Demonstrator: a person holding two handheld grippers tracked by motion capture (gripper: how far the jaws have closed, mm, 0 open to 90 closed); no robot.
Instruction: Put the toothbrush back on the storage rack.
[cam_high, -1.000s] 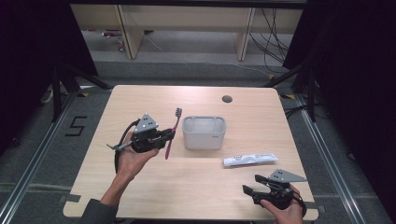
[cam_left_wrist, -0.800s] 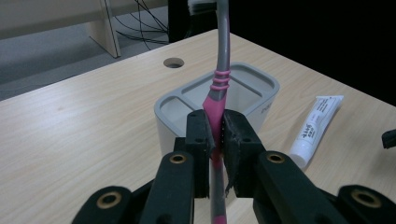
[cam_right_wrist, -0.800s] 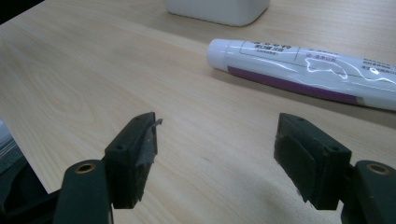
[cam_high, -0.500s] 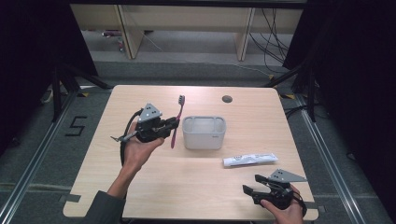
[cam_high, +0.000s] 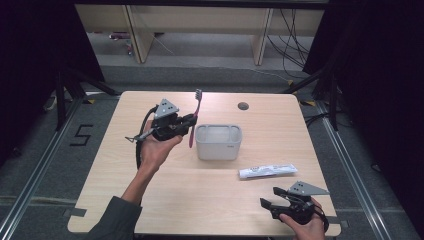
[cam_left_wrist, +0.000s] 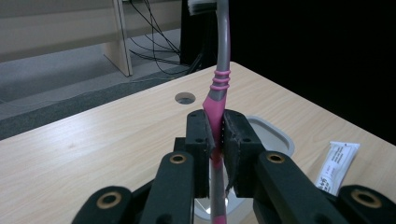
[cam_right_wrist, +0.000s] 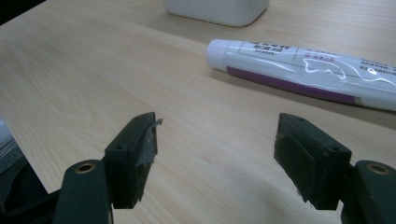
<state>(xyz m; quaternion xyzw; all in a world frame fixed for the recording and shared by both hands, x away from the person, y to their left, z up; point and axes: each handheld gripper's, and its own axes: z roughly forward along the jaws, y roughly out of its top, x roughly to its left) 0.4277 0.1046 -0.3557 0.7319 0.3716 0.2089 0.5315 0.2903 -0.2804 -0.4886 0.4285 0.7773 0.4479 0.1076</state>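
Note:
My left gripper (cam_high: 189, 121) is shut on a pink and grey toothbrush (cam_high: 194, 118), held upright with the bristle head at the top, just left of a white holder cup (cam_high: 218, 142). Seen along its own jaws, both pads of that left gripper (cam_left_wrist: 215, 135) clamp the pink handle of the toothbrush (cam_left_wrist: 220, 74), and the cup's rim (cam_left_wrist: 275, 136) lies below and behind. A white and purple toothpaste tube (cam_high: 267, 171) lies flat right of the cup. My right gripper (cam_high: 266, 205) rests open near the table's front right edge, with the tube (cam_right_wrist: 299, 70) ahead of its own jaws (cam_right_wrist: 219, 149).
The light wooden table (cam_high: 150, 200) has a round cable hole (cam_high: 243, 106) at the back. Dark curtains hang on both sides. Beyond the far edge are a shelf's legs and floor cables (cam_high: 285, 30).
My left hand has lifted the toothbrush and carried it right and toward the back, closer to the cup. The right gripper has stayed in place.

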